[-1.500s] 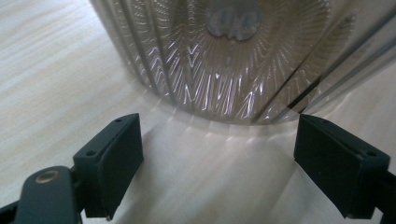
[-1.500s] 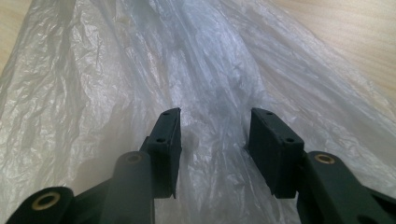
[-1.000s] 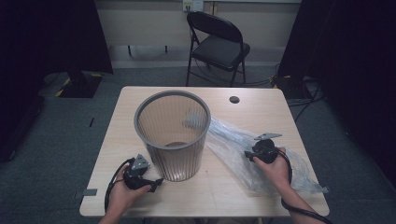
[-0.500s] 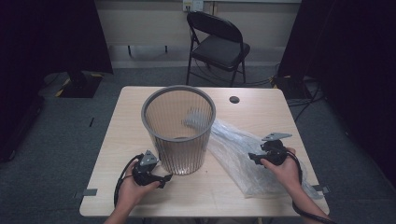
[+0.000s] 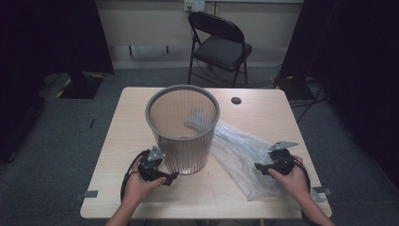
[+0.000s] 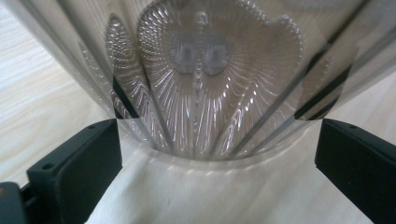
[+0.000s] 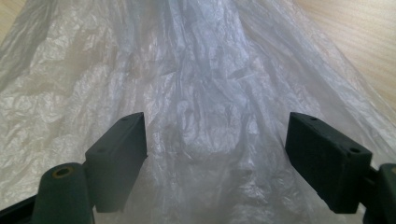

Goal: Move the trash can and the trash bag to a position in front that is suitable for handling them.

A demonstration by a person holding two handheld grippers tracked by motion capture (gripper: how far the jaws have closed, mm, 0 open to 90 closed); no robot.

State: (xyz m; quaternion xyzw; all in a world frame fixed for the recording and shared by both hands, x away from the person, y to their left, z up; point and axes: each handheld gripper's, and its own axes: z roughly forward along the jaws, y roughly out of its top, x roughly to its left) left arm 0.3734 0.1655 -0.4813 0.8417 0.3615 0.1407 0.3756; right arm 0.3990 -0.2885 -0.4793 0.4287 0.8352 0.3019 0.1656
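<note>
A grey, ribbed, see-through plastic wastebasket (image 5: 182, 129) stands upright near the middle of the pale wooden counter (image 5: 117, 141), and a crumpled clear plastic bag (image 5: 244, 155) lies flat just beside it, stretching from the basket's right side toward the counter's near right corner. The work in hand looks like lining the basket with the bag, and it seems to be at the start: the bag is not yet lifted or opened.

The left gripper (image 5: 157, 176) sits low at the basket's near left foot, its fingers (image 6: 79, 163) spread wide with the ribbed wall between and ahead of them, touching nothing. The right gripper (image 5: 263, 167) hovers over the bag's near end, its fingers (image 7: 116, 158) also wide apart, the film below them and ungripped.

The next move probably calls for the right fingers to drop and pinch a fold of the thin film, which may slip or bunch, while the left ones steady the light basket, which could tip or slide.

The counter has a small dark round grommet (image 5: 236, 100) near its far edge. Beyond it stands a black folding chair (image 5: 219, 44) on a grey carpeted floor (image 5: 61, 127), with black curtains (image 5: 357, 61) at both sides.
</note>
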